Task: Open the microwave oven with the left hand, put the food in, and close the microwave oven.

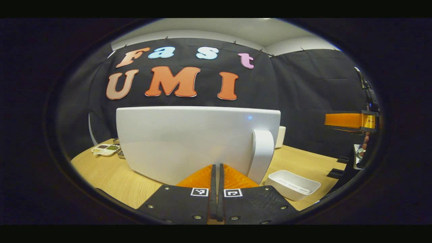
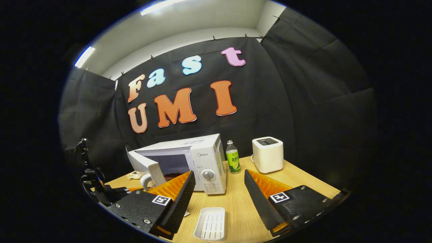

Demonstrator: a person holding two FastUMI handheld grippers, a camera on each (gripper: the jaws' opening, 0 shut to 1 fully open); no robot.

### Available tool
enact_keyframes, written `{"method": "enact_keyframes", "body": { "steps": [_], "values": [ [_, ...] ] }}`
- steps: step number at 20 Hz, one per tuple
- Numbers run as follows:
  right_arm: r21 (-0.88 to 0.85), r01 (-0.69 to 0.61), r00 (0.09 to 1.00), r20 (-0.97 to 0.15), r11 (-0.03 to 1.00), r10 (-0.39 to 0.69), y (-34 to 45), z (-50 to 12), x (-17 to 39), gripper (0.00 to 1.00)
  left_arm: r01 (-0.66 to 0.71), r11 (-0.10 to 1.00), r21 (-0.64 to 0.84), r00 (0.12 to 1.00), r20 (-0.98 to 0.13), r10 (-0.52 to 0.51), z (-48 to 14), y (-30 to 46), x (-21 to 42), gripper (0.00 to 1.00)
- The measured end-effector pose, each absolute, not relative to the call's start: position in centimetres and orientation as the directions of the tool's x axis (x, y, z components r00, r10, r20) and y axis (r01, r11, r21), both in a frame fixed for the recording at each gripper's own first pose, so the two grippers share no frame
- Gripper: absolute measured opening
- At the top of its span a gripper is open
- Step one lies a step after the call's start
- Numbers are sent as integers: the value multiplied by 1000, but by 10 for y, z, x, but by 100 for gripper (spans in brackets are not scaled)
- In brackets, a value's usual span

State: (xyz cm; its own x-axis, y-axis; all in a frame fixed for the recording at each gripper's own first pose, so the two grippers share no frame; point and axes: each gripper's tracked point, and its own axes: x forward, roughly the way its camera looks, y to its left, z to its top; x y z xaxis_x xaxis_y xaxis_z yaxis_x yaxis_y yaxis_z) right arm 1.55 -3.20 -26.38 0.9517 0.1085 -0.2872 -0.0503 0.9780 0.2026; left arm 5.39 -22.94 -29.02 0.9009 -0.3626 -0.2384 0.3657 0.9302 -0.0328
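Left gripper view: the left tool sits at bottom centre, its two fingers pressed flat together with nothing between them. Just past the tips stands the white microwave door, swung out and seen from its outer face across mid-frame; its handle stands upright right of centre. A white tray lies empty on the wooden surface at lower right. A divided dish of food rests at far left, near the door's edge. At the right edge the other tool shows as an orange and black shape.

Right gripper view: the right tool is wide open, its fingers spread at bottom left and bottom right, holding nothing. The microwave sits at centre on the surface, door ajar toward the left, dark cavity showing. A green-labelled bottle stands just right of the microwave, and a white toaster farther right. The white tray lies at bottom centre between the fingers. Whether food is inside the cavity cannot be told.
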Motion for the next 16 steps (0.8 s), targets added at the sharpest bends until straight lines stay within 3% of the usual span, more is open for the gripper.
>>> {"method": "enact_keyframes", "body": {
  "steps": [16],
  "values": [
    [78,-19,959,-282,997,40,-73,-279,18,94,203,978,46,949,-254,-185,-316,-277,158,1]
  ]
}}
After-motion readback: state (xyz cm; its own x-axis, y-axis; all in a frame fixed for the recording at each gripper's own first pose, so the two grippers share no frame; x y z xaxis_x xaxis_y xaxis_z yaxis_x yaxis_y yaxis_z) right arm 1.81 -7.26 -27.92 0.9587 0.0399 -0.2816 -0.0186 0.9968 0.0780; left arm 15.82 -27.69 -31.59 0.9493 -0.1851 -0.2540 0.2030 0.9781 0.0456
